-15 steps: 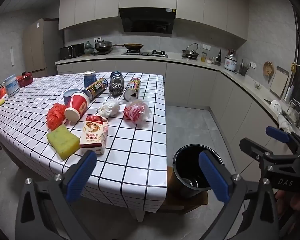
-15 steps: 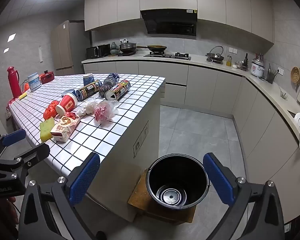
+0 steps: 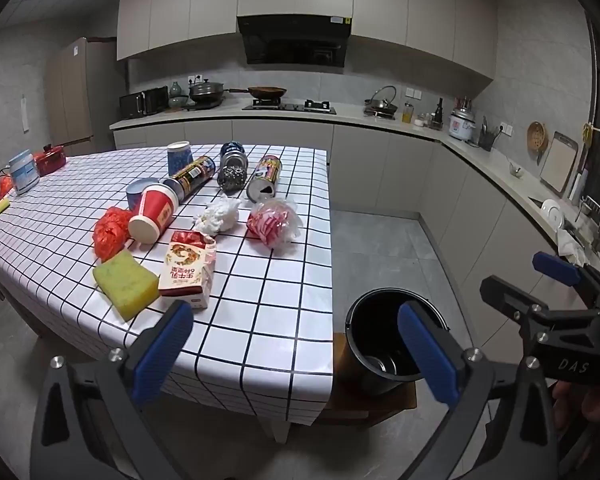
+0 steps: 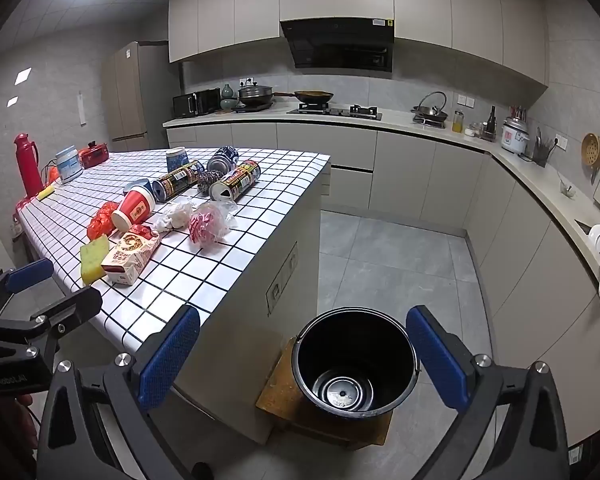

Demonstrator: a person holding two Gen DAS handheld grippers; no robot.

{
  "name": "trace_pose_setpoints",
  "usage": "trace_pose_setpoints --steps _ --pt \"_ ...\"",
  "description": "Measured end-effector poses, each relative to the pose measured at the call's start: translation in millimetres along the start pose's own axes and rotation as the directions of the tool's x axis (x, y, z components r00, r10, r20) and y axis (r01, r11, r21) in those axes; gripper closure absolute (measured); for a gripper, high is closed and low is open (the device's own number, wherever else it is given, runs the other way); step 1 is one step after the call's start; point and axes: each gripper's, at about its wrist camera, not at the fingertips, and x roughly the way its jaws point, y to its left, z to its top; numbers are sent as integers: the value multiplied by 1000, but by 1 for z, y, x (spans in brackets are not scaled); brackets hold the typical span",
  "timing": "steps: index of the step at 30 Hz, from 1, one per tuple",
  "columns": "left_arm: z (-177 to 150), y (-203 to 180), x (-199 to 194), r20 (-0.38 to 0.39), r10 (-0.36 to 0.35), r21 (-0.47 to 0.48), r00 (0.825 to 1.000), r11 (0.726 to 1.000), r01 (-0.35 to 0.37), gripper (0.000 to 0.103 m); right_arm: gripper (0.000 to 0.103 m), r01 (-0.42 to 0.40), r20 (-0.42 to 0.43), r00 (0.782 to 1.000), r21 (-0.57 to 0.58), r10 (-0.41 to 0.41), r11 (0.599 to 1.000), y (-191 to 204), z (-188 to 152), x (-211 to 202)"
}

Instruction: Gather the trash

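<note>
Both sets of fingers stand spread as wide as they go, with nothing between the blue pads. The left gripper (image 3: 296,344) hangs tilted down over the near corner of the surface (image 3: 260,304), a checked white cloth with black lines. The right gripper (image 4: 302,354) hangs beside it, tilted down above a black bucket (image 4: 354,364) that sits on a low wooden stand (image 4: 278,394) on the floor, just off the surface's end.

The trash lies scattered on the cloth ahead of the left gripper. Nearest are a yellow sponge (image 3: 126,286) and a milk carton (image 3: 188,268) lying side by side. Behind them a red paper cup (image 3: 154,214) lies on its side against a crumpled red bag (image 3: 112,230). To the right sit a wad of white tissue (image 3: 218,216) and a red-and-white plastic wrapper (image 3: 274,220). Further back lie two printed cans (image 3: 190,176) (image 3: 266,176) on their sides, with a blue cup (image 3: 180,156) upright behind them.
</note>
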Motion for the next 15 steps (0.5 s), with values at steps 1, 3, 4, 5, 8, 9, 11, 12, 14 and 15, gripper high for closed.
trace_pose_setpoints --steps 1,3,4,5,8,9,11,12,14,15 --pt "0 -1 1 -1 0 1 1000 1000 0 0 0 0 0 1000 0 0 1000 0 0 0" --pt "0 -2 1 -1 -1 1 1000 1000 1 0 0 -2 0 1000 1 2 1000 -1 0 0" --pt "0 -3 2 -1 -1 1 1000 1000 1 0 0 -2 -1 1000 2 2 1000 -1 0 0" --pt "0 -3 2 -1 1 2 1000 1000 -1 0 0 -1 -2 1000 1 1 1000 -1 0 1" --pt "0 -3 2 -2 1 1 1000 1000 -1 0 0 -2 -1 1000 2 2 1000 -1 0 1" --pt "0 -3 2 -2 3 2 1000 1000 -3 0 0 -3 -3 1000 2 3 1000 0 0 1" --pt "0 -2 3 -5 1 2 1000 1000 -1 0 0 -3 -2 1000 1 3 1000 1 0 2" --pt "0 -2 3 -5 3 2 1000 1000 -3 0 0 -3 -2 1000 1 3 1000 -1 0 1" --pt "0 -1 3 -5 2 1 1000 1000 -2 0 0 -4 -3 1000 1 4 1000 0 0 1" --pt "0 -1 3 -4 3 0 1000 1000 -3 0 0 -4 -2 1000 1 4 1000 -1 -1 1"
